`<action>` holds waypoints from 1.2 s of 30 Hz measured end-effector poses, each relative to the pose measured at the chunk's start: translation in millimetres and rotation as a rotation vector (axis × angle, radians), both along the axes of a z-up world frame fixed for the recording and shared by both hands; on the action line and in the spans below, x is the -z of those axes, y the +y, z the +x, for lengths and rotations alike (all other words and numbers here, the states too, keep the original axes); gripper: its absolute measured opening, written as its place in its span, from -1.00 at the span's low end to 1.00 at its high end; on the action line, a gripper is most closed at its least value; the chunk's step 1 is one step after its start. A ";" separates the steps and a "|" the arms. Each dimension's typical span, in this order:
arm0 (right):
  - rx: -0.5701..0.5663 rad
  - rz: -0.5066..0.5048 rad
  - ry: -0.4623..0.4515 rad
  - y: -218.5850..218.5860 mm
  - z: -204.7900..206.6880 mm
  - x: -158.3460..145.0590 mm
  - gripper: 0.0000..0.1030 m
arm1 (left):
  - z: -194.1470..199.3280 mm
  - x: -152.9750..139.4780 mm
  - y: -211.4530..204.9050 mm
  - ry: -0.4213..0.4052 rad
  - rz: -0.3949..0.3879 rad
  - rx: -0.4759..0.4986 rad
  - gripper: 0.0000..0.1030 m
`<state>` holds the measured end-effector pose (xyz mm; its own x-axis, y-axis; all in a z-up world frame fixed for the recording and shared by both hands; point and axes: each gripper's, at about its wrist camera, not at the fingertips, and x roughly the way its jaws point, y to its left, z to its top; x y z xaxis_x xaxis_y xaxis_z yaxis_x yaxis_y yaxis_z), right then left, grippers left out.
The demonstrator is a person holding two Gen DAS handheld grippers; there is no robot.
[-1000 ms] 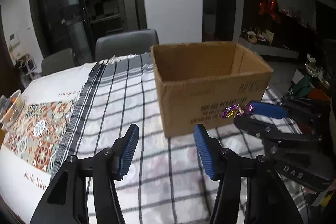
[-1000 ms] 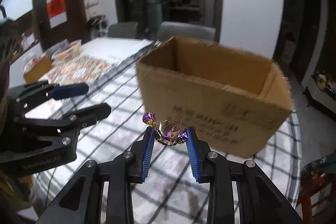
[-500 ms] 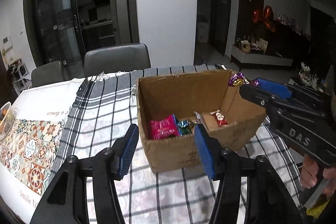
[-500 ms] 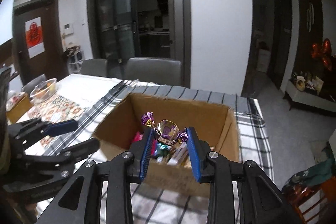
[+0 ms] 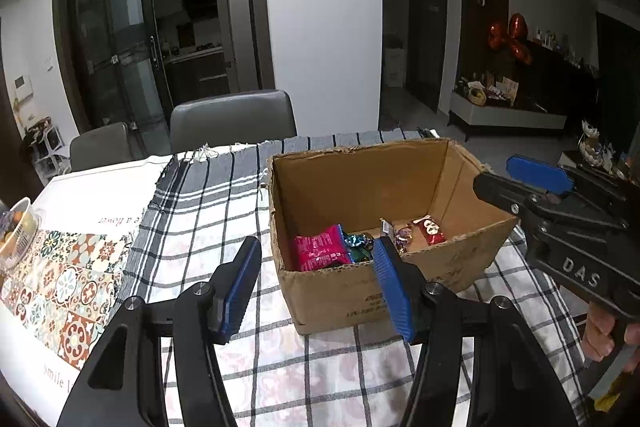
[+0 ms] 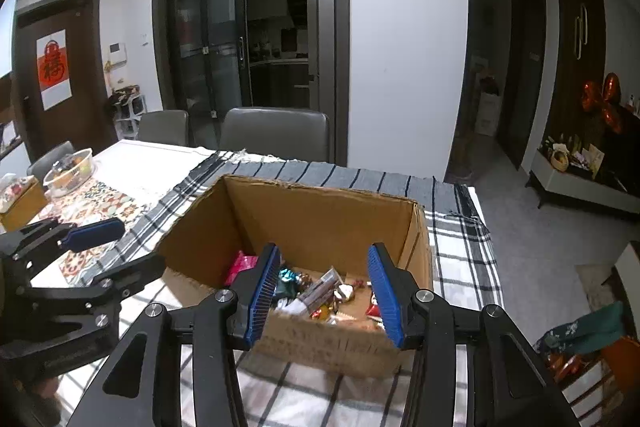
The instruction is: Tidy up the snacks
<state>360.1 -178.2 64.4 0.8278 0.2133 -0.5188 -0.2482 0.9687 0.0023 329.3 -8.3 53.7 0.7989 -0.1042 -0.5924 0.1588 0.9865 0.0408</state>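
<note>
Both grippers, left (image 5: 316, 285) and right (image 6: 322, 293), are opening, fingers empty, over one cardboard box (image 6: 320, 211) holding several snacks (image 5: 320, 251).

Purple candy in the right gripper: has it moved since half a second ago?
Yes. It has left the opening right gripper, whose jaws are now empty, and seemingly dropped into the cardboard box below, among the other snacks.

Left gripper (image 5: 316, 287) opening, empty — cardboard box (image 5: 360, 291) holds snacks (image 5: 320, 251).

Snacks (image 6: 320, 291) in box (image 6: 320, 215) on table (image 6: 460, 247)
</note>
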 end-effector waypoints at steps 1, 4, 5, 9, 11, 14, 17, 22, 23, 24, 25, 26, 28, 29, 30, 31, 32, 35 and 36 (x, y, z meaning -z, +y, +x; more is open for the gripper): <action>0.000 0.002 -0.004 0.0 -4.9 -1.4 -0.09 | -4.5 -3.2 -0.1 -0.008 -0.002 0.000 0.15; 0.008 0.007 -0.031 -0.8 -27.8 -9.8 -0.09 | -22.0 -12.4 0.6 -0.043 -0.002 0.002 0.22; 0.012 0.008 -0.041 -1.4 -35.9 -12.3 -0.09 | -28.7 -15.2 0.3 -0.055 -0.002 0.002 0.26; 0.027 0.018 -0.082 -2.9 -67.5 -20.6 0.00 | -54.5 -24.8 1.6 -0.089 -0.006 -0.001 0.41; 0.045 0.019 -0.099 -3.2 -85.9 -24.2 0.23 | -70.8 -30.5 2.9 -0.109 -0.017 -0.005 0.52; 0.065 0.022 -0.129 -3.8 -112.3 -29.0 0.24 | -93.8 -35.4 6.2 -0.140 -0.018 -0.013 0.64; 0.092 0.022 -0.147 -4.7 -136.0 -31.7 0.31 | -115.6 -38.2 7.7 -0.164 -0.017 -0.016 0.70; 0.134 0.043 -0.158 -7.8 -169.7 -33.8 0.52 | -147.4 -42.5 10.9 -0.194 -0.009 -0.017 0.89; 0.136 0.053 -0.155 -7.9 -177.5 -33.6 0.52 | -152.8 -43.0 11.3 -0.200 -0.006 -0.018 0.91; 0.137 0.057 -0.154 -9.1 -182.9 -32.8 0.52 | -161.1 -43.8 11.7 -0.207 -0.006 -0.016 0.93; 0.142 0.062 -0.152 -9.4 -190.3 -32.1 0.52 | -168.2 -43.9 12.3 -0.209 -0.009 -0.013 0.94; 0.146 0.064 -0.152 -9.6 -195.2 -31.4 0.52 | -172.6 -43.9 12.8 -0.210 -0.014 -0.008 0.95; 0.155 0.063 -0.153 -10.2 -209.5 -28.6 0.52 | -185.3 -43.6 13.5 -0.216 -0.015 -0.001 0.96; 0.159 0.065 -0.152 -10.7 -214.5 -27.3 0.52 | -191.6 -43.2 14.1 -0.220 -0.014 -0.004 0.96; 0.164 0.066 -0.153 -11.0 -219.2 -26.4 0.52 | -195.9 -42.8 13.8 -0.220 -0.016 -0.005 0.96; 0.173 0.066 -0.154 -11.4 -226.3 -24.5 0.52 | -201.4 -42.3 14.3 -0.218 -0.016 -0.007 0.96; 0.177 0.066 -0.155 -13.0 -232.1 -22.9 0.52 | -207.2 -41.7 14.3 -0.218 -0.015 -0.008 0.96; 0.183 0.066 -0.149 -12.3 -246.3 -17.2 0.52 | -220.5 -40.7 15.4 -0.224 -0.011 -0.013 0.96; 0.181 0.059 -0.148 -11.1 -251.4 -14.9 0.52 | -224.6 -39.8 15.8 -0.222 -0.010 -0.014 0.96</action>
